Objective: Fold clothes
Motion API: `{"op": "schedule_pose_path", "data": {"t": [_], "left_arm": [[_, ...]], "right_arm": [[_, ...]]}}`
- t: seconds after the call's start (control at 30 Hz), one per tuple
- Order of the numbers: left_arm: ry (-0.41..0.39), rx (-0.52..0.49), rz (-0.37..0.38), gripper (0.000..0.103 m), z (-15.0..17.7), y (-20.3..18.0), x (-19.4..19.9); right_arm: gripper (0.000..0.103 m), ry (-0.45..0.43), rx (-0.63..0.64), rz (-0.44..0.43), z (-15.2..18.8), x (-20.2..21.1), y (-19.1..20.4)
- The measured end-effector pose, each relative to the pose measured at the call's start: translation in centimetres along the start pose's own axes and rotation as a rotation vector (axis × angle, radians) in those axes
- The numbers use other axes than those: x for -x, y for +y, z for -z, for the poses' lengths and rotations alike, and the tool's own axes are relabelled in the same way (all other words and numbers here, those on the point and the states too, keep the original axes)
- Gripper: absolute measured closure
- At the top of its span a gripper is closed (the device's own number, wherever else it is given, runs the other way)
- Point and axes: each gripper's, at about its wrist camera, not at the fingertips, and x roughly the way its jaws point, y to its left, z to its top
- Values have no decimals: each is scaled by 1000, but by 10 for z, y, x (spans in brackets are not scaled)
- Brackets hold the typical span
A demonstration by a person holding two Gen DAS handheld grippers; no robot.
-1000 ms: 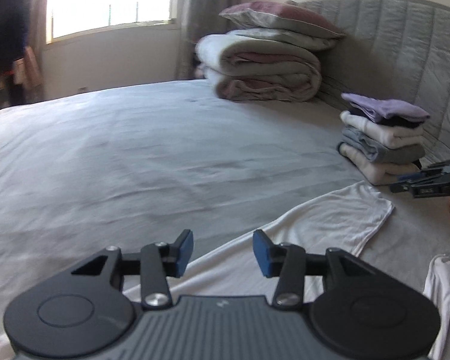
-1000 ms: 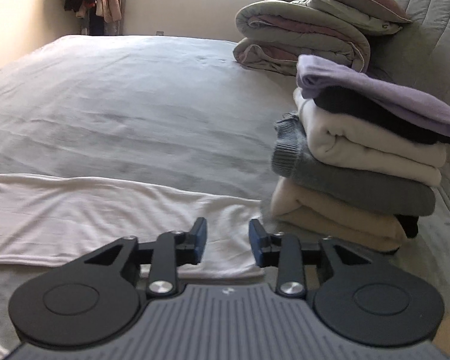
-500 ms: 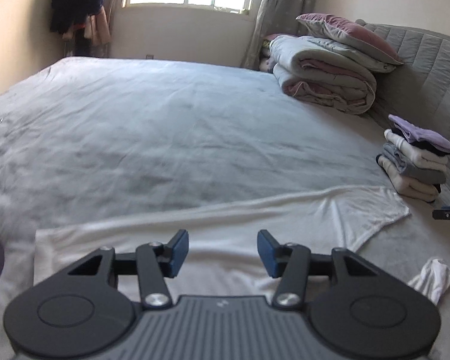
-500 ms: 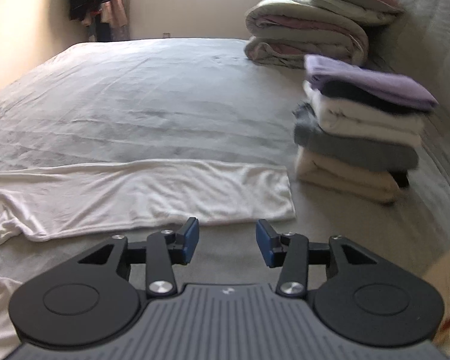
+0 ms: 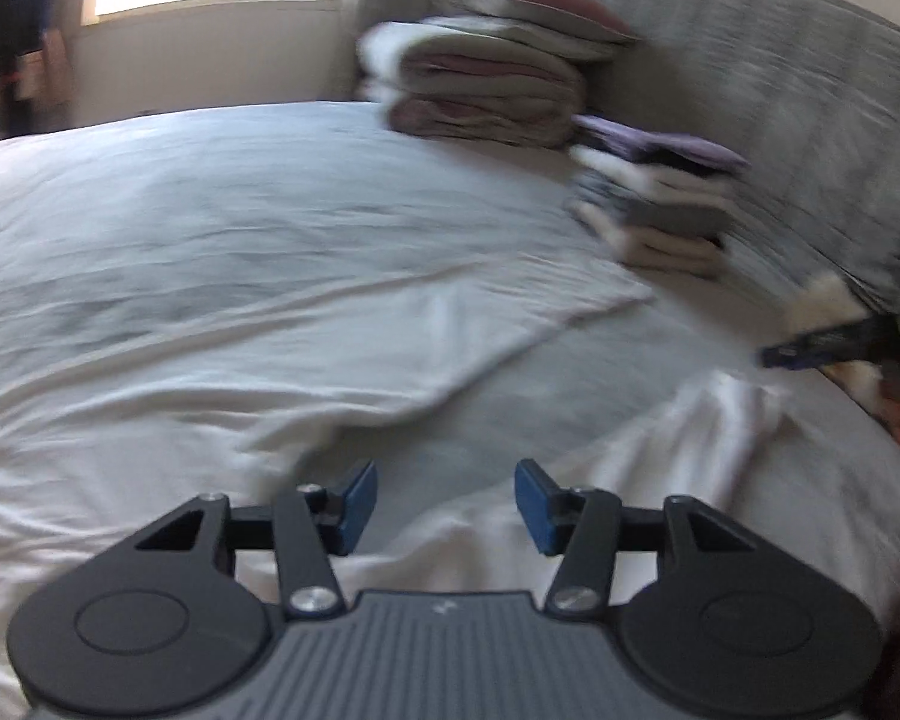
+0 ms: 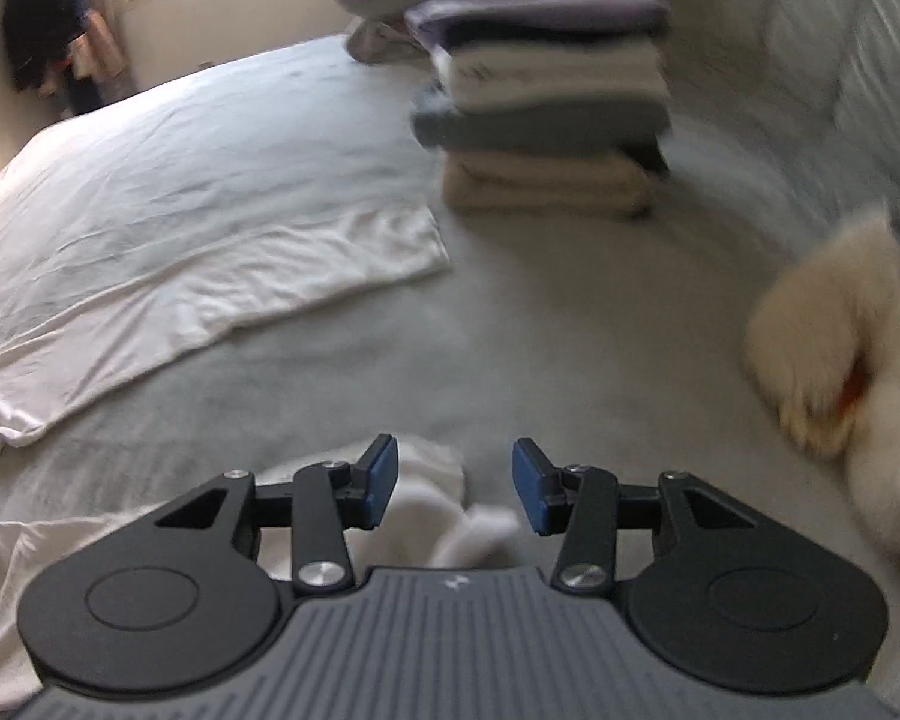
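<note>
A white T-shirt (image 5: 282, 348) lies spread on the grey bed, its body (image 6: 198, 276) stretching left and one sleeve (image 6: 444, 516) bunched near the front. My left gripper (image 5: 446, 507) hovers open just above the shirt's near edge, nothing between its blue pads. My right gripper (image 6: 455, 492) is open too, low over the bunched sleeve. In the left wrist view the right gripper (image 5: 834, 345) shows at the far right, held by a hand, beside another fold of the shirt (image 5: 708, 438). Both views are motion-blurred.
A stack of folded clothes (image 6: 546, 114), purple on top, stands at the head of the bed near the padded headboard (image 5: 780, 108). Folded duvets and a pillow (image 5: 486, 78) are piled behind it. A blurred pale furry object (image 6: 846, 360) sits at the right.
Both grippers have swung right and dropped closer to the shirt's near edge. The right gripper now sits over the bunched sleeve. Both stay open.
</note>
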Motion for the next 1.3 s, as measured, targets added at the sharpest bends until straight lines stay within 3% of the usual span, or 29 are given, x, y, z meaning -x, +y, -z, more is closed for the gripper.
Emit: {"op": "schedule_pose_path", "data": {"t": [0.13,0.37,0.4,0.43,0.5,0.6,0.7,0.77,0.87,0.93,1.3], "left_arm": [[2,-144,133,51,13,-34,-5],[50,-266,289,53,35,-56,0],[52,-277,314,53,38,-59,2],[53,-290,314,54,40,-61,2],[55,-318,286,59,44,-64,0],[59,-360,243,62,50,-69,-4],[62,-402,200,73,56,-73,-7],[64,-430,172,73,60,-76,-9],[68,-371,173,82,55,-67,-14],[71,-322,179,101,51,-60,-17],[83,-48,190,102,27,-19,-35]], "right_arm": [[56,42,-57,-39,11,4,-17],[57,64,-140,-187,24,-5,-23],[63,63,-148,-201,24,-6,-23],[77,67,-157,-217,23,-7,-23],[90,82,-168,-235,21,-10,-22],[92,69,-167,-207,19,-9,-20],[92,60,-172,-197,18,-8,-20],[94,61,-169,-187,19,-8,-19],[98,59,-167,-174,20,-8,-18],[99,56,-172,-168,20,-8,-18],[101,23,-203,-132,18,-12,-22]]}}
